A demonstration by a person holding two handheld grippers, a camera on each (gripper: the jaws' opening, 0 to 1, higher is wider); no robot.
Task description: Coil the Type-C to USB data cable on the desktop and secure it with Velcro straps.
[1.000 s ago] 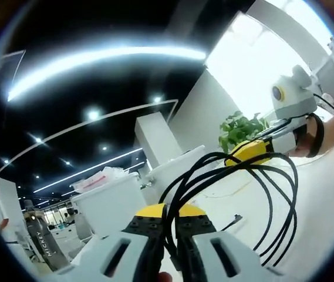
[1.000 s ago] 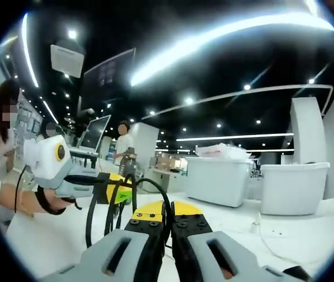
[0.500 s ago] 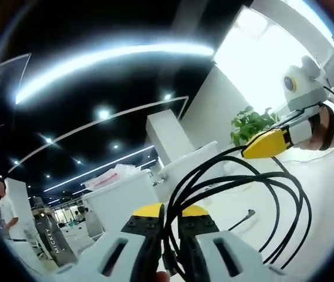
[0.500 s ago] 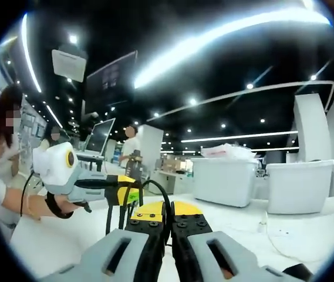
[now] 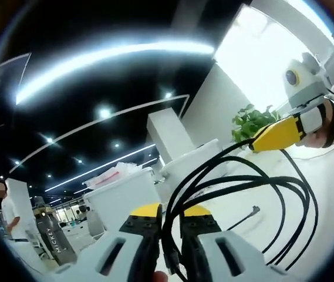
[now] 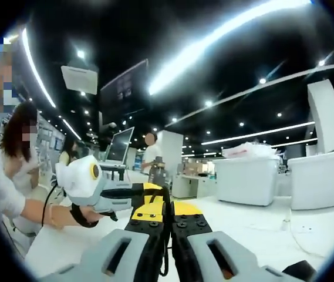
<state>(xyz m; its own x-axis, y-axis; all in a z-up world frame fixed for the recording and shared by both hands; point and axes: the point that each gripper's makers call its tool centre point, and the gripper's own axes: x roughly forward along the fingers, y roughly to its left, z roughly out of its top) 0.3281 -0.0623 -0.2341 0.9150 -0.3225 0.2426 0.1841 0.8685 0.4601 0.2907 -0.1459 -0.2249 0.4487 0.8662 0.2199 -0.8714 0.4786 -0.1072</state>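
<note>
In the left gripper view my left gripper point(image 5: 169, 220) is shut on several loops of the black data cable point(image 5: 284, 194). The loops arc out to the right over the white desktop point(image 5: 331, 194). One loose plug end point(image 5: 252, 210) hangs inside the loops. My right gripper point(image 5: 275, 134), with yellow jaw tips, pinches the far side of the coil at upper right. In the right gripper view my right gripper point(image 6: 169, 214) is shut on the cable point(image 6: 167, 247), a thin black strand running down between its jaws. The left gripper point(image 6: 137, 197) sits right behind them, held by a hand point(image 6: 67, 214).
White bins point(image 5: 120, 197) stand at the back of the desktop, and a green plant point(image 5: 252, 120) lies beyond. In the right gripper view more white bins point(image 6: 246, 176) stand on the table point(image 6: 260, 220). People point(image 6: 150, 154) and a monitor point(image 6: 120, 150) are in the background.
The two grippers have come closer together. In the right gripper view the left gripper now sits just behind the jaws and hides the loops. In the left gripper view the right gripper has shifted up and right.
</note>
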